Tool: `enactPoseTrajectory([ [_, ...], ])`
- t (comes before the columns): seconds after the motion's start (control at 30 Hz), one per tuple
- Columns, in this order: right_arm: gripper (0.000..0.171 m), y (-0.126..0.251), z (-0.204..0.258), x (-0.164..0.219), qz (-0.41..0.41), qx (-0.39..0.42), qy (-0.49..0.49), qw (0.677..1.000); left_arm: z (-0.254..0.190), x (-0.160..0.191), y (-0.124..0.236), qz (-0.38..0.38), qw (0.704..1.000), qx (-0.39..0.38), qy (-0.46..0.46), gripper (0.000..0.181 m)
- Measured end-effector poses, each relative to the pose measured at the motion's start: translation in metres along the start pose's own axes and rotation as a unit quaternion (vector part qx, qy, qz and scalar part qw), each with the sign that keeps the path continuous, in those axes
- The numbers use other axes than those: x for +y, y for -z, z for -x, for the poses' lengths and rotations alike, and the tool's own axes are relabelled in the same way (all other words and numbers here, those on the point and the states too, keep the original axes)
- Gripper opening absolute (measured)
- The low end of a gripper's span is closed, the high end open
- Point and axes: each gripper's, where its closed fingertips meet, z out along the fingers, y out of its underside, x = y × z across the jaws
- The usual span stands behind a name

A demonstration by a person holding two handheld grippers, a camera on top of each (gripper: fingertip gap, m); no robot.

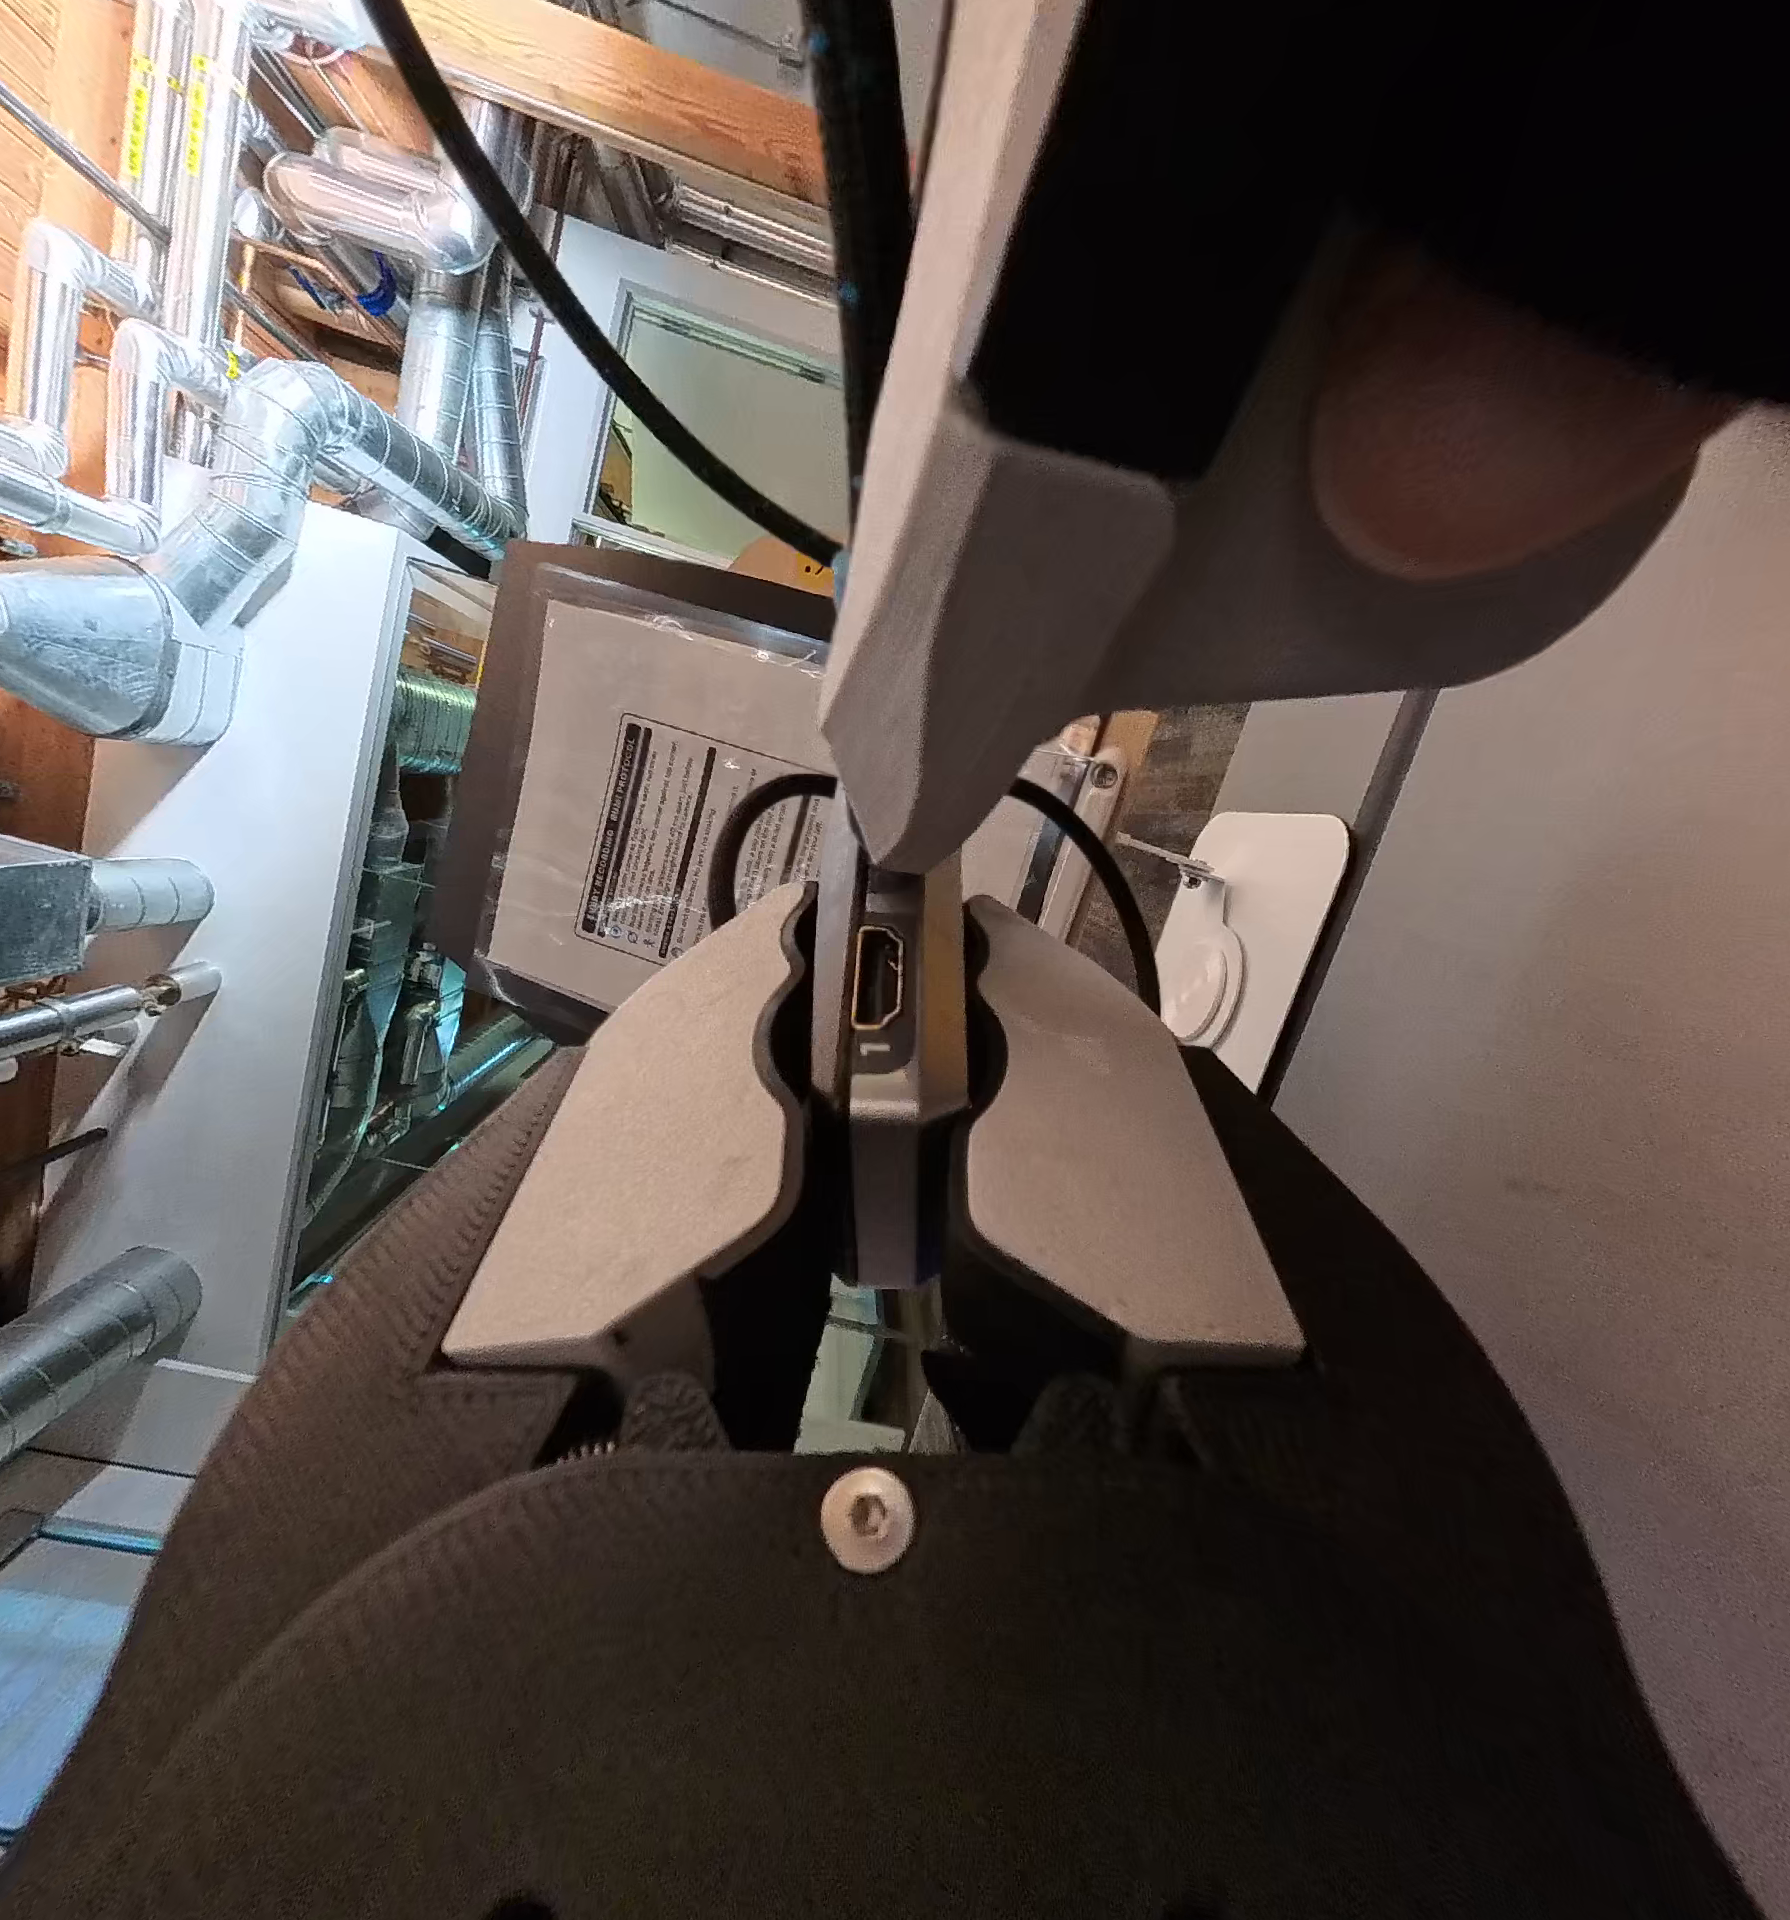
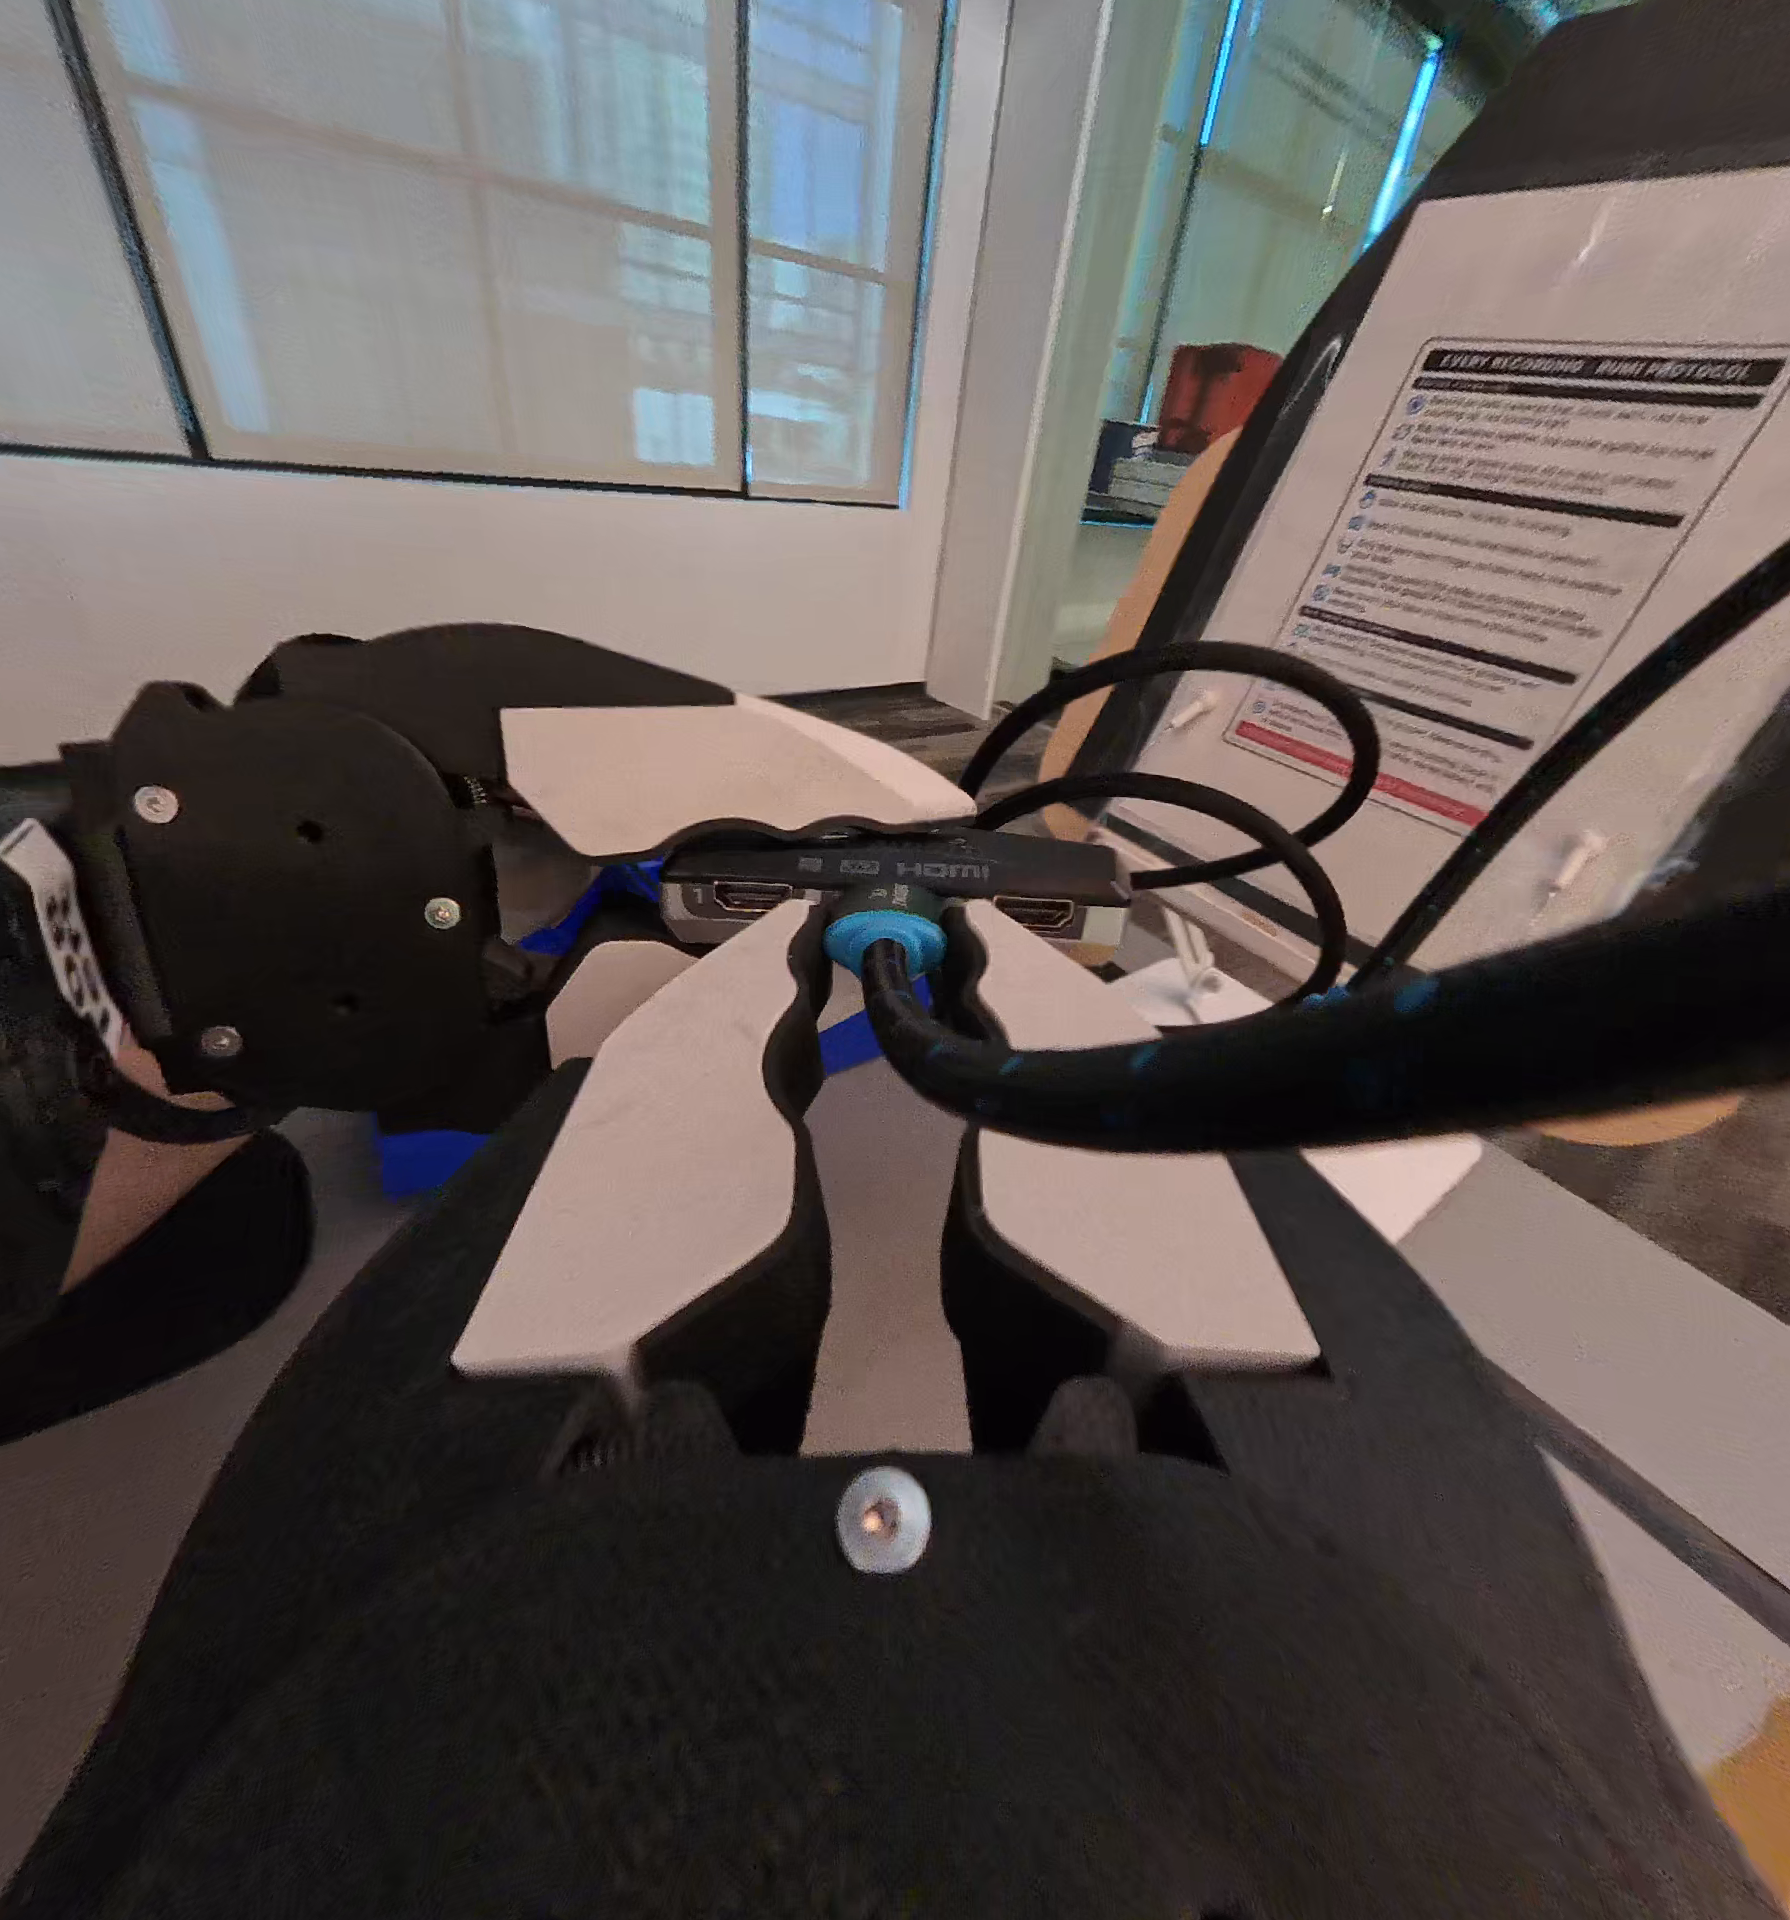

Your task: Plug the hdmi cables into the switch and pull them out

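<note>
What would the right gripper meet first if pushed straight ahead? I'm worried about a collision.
The switch: the right gripper is shut on the HDMI plug right at its face, held by the left gripper.

We see soft, even daylight from the big windows, with no harsh glare. Both wide-angle views bend straight lines at the edges. The nearest cable is blurred, and the black claw bodies sit in shadow.

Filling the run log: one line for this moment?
left gripper: shut on switch | right gripper: shut on HDMI plug | plug at middle port
</note>
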Motion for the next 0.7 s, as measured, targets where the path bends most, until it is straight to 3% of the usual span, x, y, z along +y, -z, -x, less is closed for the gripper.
enactPoseTrajectory([
  [0.23, 0.021, 0.001, -0.001, -0.002, -0.003, 0.045, 0.083, 0.996, -0.007, -0.003, -0.002, -0.013, 0.997, 0.033, 0.064, 0.023],
  [0.4, 0.021, 0.007, 0.01, -0.015, -0.026, 0.085, 0.209, 0.974, 0.009, -0.013, 0.004, -0.046, 0.995, -0.039, 0.081, 0.033],
  [0.5, 0.021, 0.011, 0.014, -0.02, -0.045, 0.074, 0.218, 0.972, 0.018, -0.019, 0.01, -0.065, 0.992, -0.078, 0.069, 0.037],
  [0.57, 0.021, 0.011, 0.017, -0.021, -0.046, 0.061, 0.208, 0.975, 0.016, -0.021, 0.011, -0.069, 0.993, -0.087, 0.035, 0.026],
  [0.7, 0.022, 0.009, 0.017, -0.018, -0.032, 0.056, 0.189, 0.98, 0.015, -0.018, 0.012, -0.06, 0.994, -0.093, 0.005, 0.025],
])
